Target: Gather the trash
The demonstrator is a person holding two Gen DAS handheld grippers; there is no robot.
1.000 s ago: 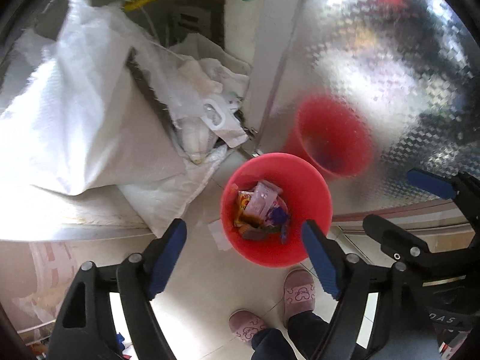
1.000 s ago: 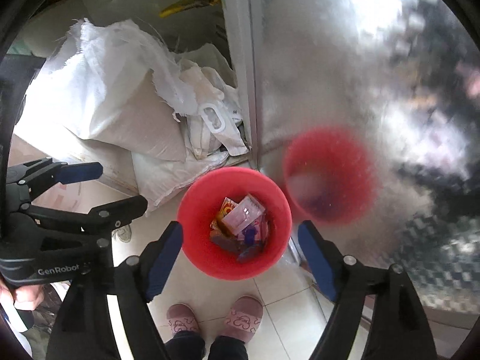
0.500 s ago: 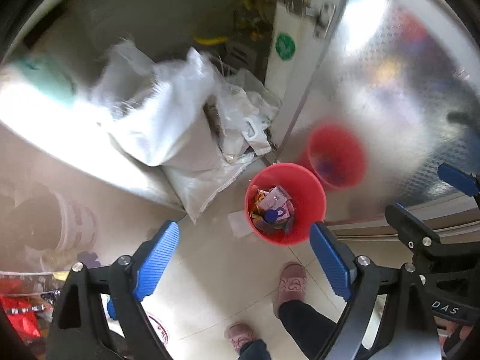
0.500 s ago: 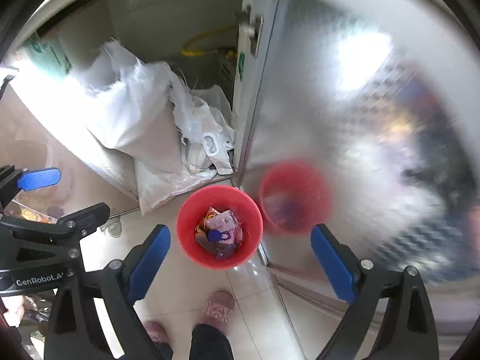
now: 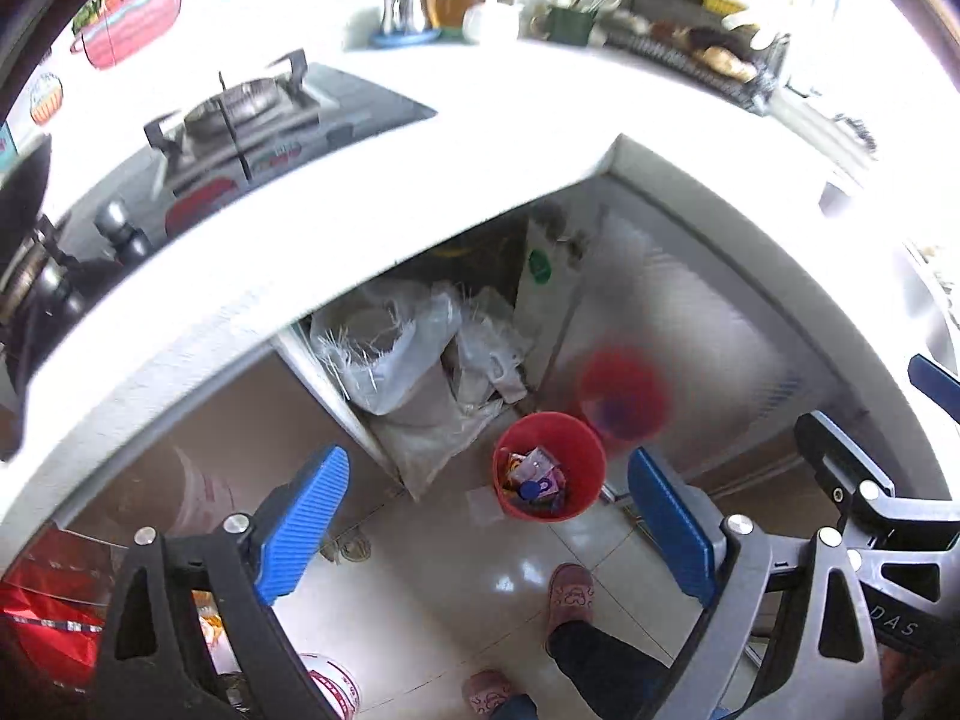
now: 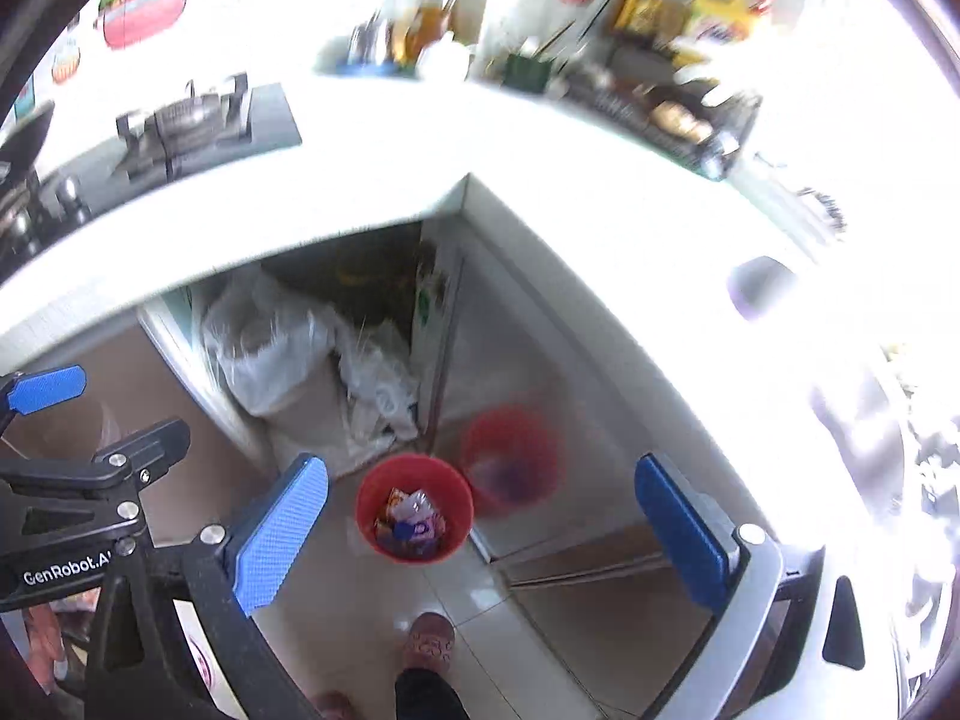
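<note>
A red trash bin (image 5: 549, 465) stands on the tiled floor far below both grippers, by an open shiny cabinet door. It holds colourful wrappers (image 5: 534, 477). It also shows in the right wrist view (image 6: 414, 507). My left gripper (image 5: 489, 531) is open and empty, high above the floor. My right gripper (image 6: 480, 531) is open and empty too. Each gripper's blue pads frame the bin from above.
A white countertop (image 5: 420, 180) with a gas stove (image 5: 240, 114) curves across above the open cabinet. White sacks (image 5: 390, 360) fill the cabinet. Bottles and a dish rack (image 5: 690, 42) stand at the back. The person's slippered feet (image 5: 570, 597) are below the bin.
Both grippers have risen a long way from the bin. The bin looks much smaller and the countertop and stove have come into view. Both stay open.
</note>
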